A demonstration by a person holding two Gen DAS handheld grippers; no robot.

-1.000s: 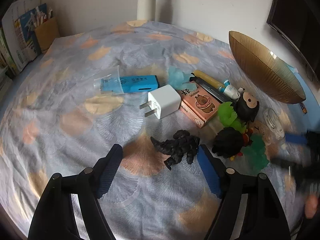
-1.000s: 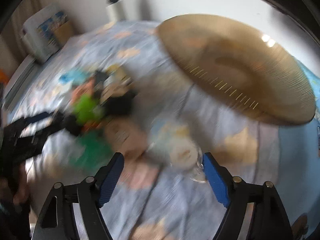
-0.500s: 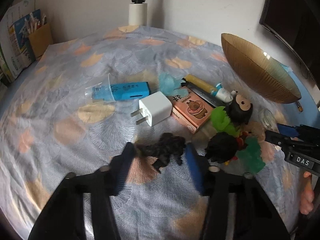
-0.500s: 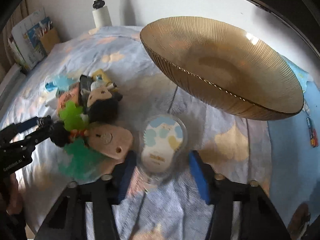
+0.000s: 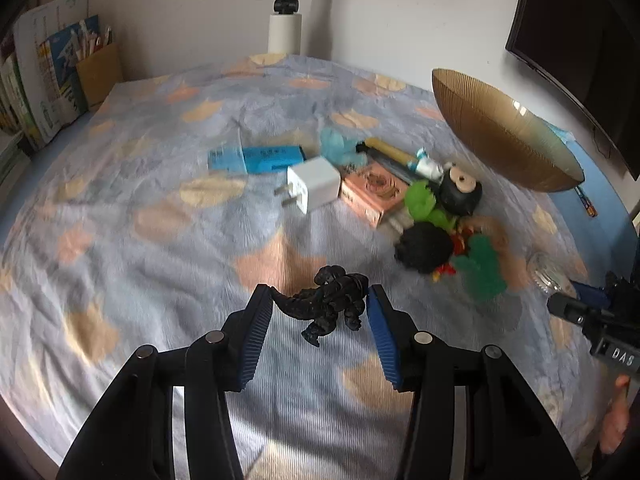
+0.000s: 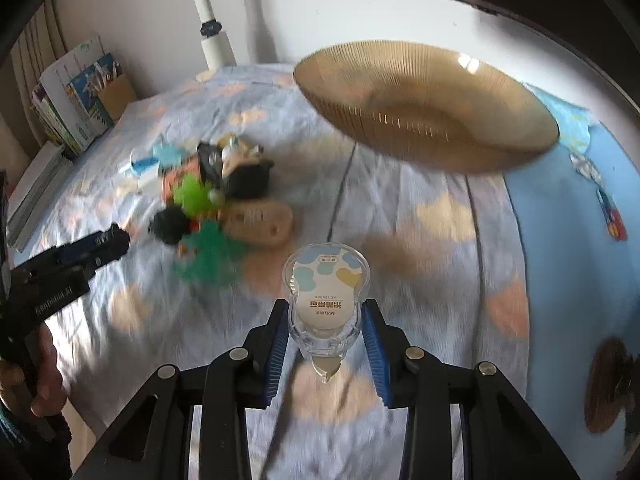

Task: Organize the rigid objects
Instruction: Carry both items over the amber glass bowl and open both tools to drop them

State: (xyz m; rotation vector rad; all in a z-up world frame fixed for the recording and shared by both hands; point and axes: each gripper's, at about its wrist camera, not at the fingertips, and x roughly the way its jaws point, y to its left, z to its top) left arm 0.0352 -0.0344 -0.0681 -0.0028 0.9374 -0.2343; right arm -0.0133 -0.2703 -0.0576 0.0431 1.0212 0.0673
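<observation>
My left gripper (image 5: 318,312) is shut on a black dinosaur figure (image 5: 328,300) and holds it above the patterned cloth. My right gripper (image 6: 325,324) is shut on a clear plastic correction-tape case (image 6: 325,300) with a blue and yellow label, lifted off the cloth. A ribbed amber glass bowl (image 6: 428,108) stands at the far right and also shows in the left wrist view (image 5: 500,136). A pile of small toys (image 5: 436,224) lies between the grippers and the bowl.
In the left wrist view a white plug adapter (image 5: 314,190), a blue box (image 5: 264,159), a pink box (image 5: 374,194) and pens (image 5: 394,154) lie mid-table. Books (image 5: 44,92) stand at the far left. A white pole (image 5: 286,20) rises behind. A dark monitor (image 5: 580,48) hangs right.
My left gripper closed on the dinosaur and lifted it. My right gripper closed on the correction-tape case and raised it off the cloth.
</observation>
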